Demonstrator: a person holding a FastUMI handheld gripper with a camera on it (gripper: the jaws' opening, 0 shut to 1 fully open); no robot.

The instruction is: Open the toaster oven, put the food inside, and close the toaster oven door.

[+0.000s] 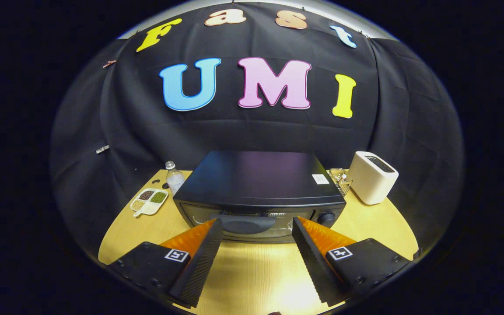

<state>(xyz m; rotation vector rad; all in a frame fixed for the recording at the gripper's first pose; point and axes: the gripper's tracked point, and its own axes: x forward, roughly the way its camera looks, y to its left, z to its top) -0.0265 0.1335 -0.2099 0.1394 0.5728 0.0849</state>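
Demo booth; cloth wall, tabletop appliances

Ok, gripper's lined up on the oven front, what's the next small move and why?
Probably ease forward and slightly down to the door handle. The toaster oven door looks shut, and the gripper is open with nothing between its fingers, the handle just beyond the tips. The door has to open before anything goes in.

Light wooden table stands before a black cloth wall.

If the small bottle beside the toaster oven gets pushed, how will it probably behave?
The bottle stands upright and narrow, so it would likely tip, then roll. It looks like clear plastic, probably light. The hand-held gripper is open, facing the toaster oven.
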